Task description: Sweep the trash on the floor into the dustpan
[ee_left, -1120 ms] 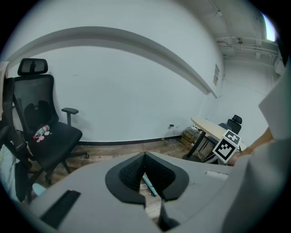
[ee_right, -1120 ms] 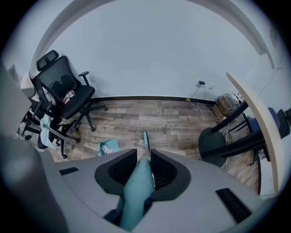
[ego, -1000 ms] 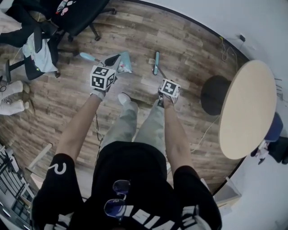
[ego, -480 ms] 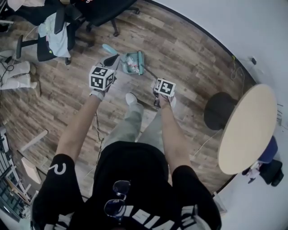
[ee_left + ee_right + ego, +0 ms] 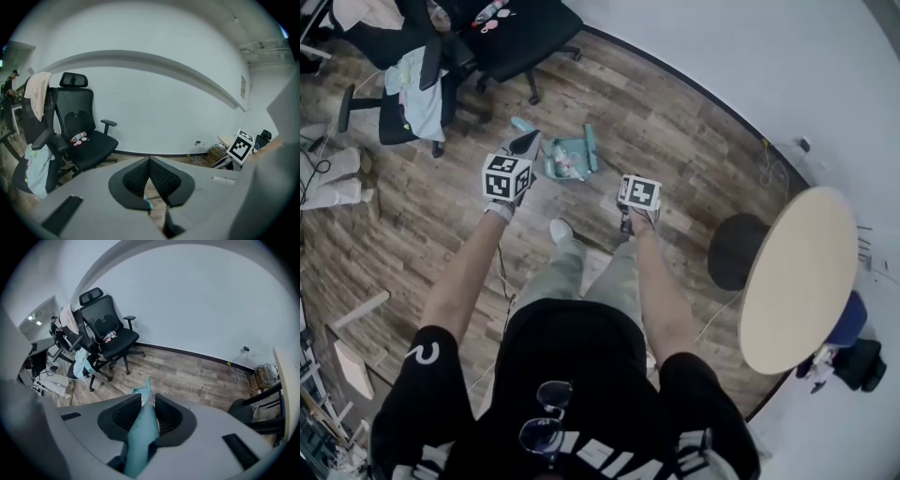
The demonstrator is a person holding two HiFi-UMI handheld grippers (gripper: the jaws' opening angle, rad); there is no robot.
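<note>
Pinching a long teal plastic broom handle (image 5: pixel 140 432), my right gripper (image 5: pixel 147 399) has its ribbed black pads (image 5: pixel 124 416) pressed to both sides of the smooth shaft. The shaft runs out past the tips and down toward the grey-brown wood-plank floor (image 5: pixel 675 122). The head view shows its far end lying along the right edge of the shallow teal plastic dustpan (image 5: pixel 551 148). The pan sits flat on the boards just ahead of my shoe, between the two grippers. Pale crumpled trash (image 5: pixel 569 165) lies inside it. My left gripper (image 5: pixel 149 160) has its meshed black pads (image 5: pixel 138 178) drawn together until their tips meet. Only a sliver of teal plastic shows low between them, which looks to be the dustpan's thin handle, though I cannot be sure.
</note>
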